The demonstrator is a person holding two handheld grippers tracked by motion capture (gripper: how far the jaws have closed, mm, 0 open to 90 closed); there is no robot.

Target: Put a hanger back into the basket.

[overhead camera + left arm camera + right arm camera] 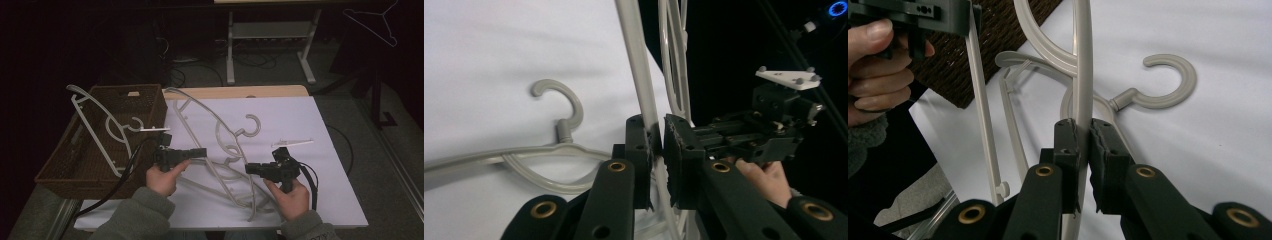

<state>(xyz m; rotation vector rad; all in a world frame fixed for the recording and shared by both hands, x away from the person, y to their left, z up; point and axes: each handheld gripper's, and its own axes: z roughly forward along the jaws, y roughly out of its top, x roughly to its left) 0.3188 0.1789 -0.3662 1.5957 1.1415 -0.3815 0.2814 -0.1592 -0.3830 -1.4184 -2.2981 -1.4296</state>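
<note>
A pile of beige plastic hangers (220,150) lies on the white table top (300,115), one hook (250,125) pointing away from me. My left gripper (203,152) comes in from the left and is shut on a beige hanger bar (644,85); the pads pinch it from both sides at my left gripper (655,142). My right gripper (248,169) reaches in from the right and is shut on another thin beige hanger bar (1082,60), clamped at my right gripper (1083,137). The hook (1168,82) lies just beyond those jaws.
A brown wicker basket (60,165) stands at the table's left edge with a white hanger (100,125) leaning in it. A small white strip (292,142) lies at the right. A wire hanger (372,22) hangs at the far right, and a white table frame (270,35) stands behind.
</note>
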